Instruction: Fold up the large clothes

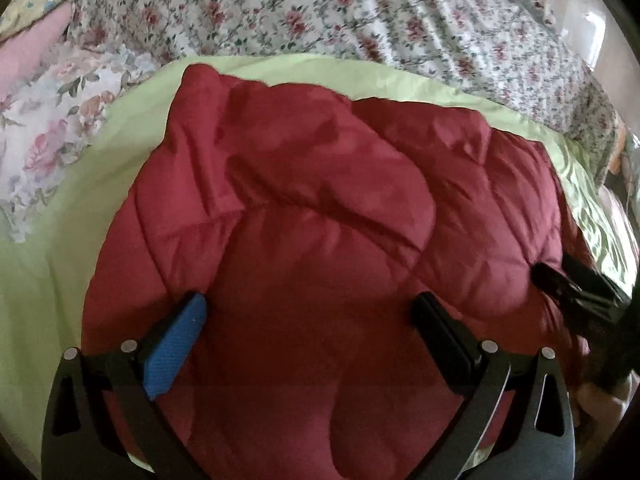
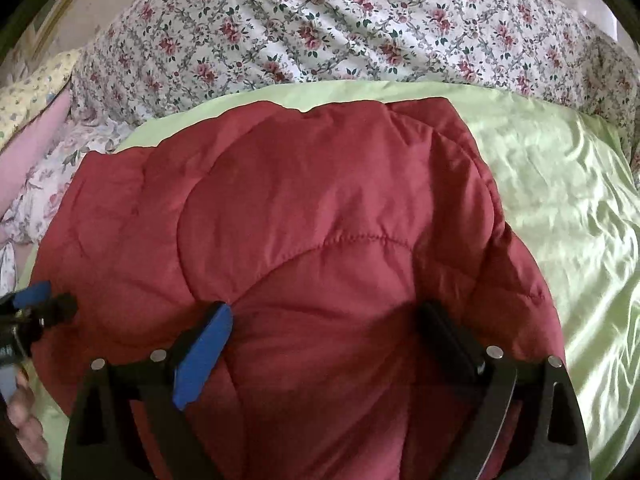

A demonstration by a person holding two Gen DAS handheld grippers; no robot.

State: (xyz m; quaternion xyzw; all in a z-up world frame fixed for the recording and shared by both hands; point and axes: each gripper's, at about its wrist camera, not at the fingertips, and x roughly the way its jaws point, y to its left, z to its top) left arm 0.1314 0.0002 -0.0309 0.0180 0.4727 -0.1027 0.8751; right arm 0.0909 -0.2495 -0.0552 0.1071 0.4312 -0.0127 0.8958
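A dark red quilted jacket lies folded in a puffy bundle on a pale green satin sheet. My left gripper hovers over the jacket's near part, jaws wide apart, with padded fabric bulging below them and neither pad squeezing it. The right gripper stands the same way over the jacket, open, its blue pad on the left. Each gripper shows at the edge of the other's view: the right gripper at the jacket's right side, the left gripper at its left side.
A floral bedsheet covers the bed beyond the green sheet. Another flowered cloth and a pink cloth lie at the far left. A person's hand shows at the lower left of the right wrist view.
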